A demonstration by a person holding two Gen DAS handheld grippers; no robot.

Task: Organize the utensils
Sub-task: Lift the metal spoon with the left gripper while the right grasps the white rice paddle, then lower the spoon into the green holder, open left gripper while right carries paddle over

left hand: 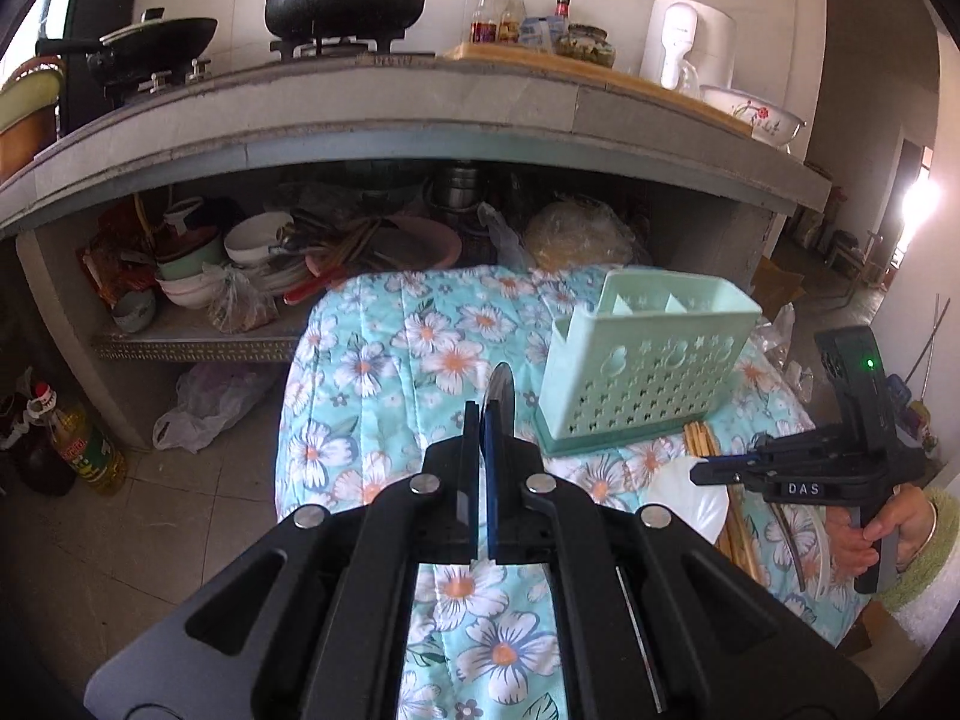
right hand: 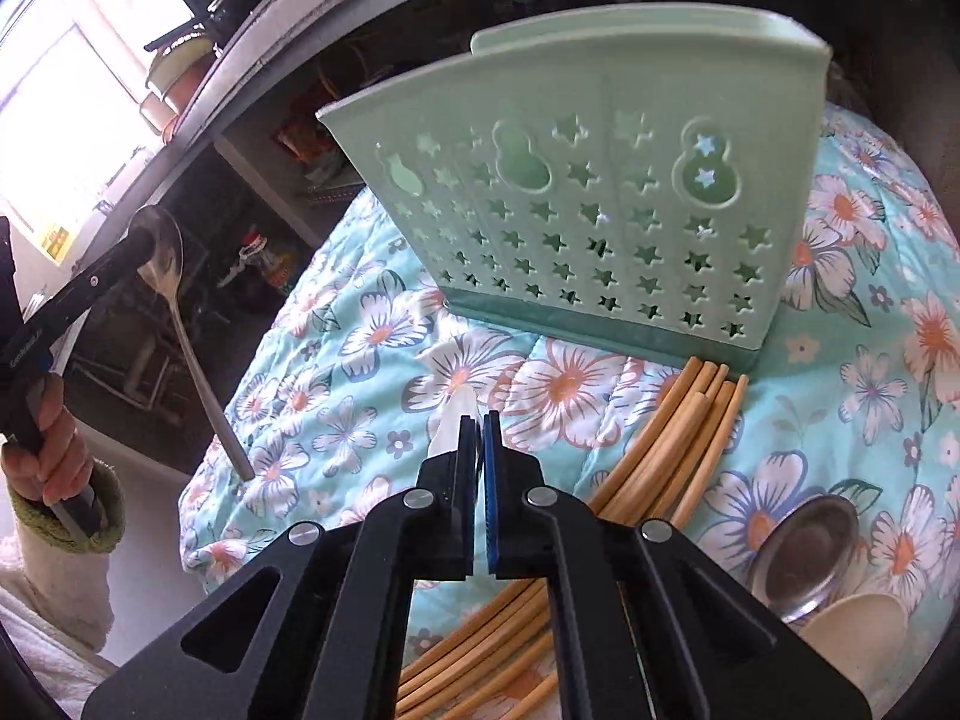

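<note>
The left tool [left hand: 487, 414] is pressed together on a metal spoon [right hand: 174, 312], pinching it at the bowl; the handle hangs down, its tip above the edge of the flowered cloth [left hand: 384, 360], left of the holder. The right tool [right hand: 480, 426] is pressed together on a white spoon handle [right hand: 453, 420], low over the cloth; no earlier view shows its closing. The green holder [right hand: 600, 180] stands upright on the covered surface, beyond both tools. A bundle of chopsticks [right hand: 672, 438] lies on the cloth, tips touching the holder base. A second metal spoon [right hand: 804, 546] and a white spoon bowl [right hand: 858, 630] lie to the right of the chopsticks.
</note>
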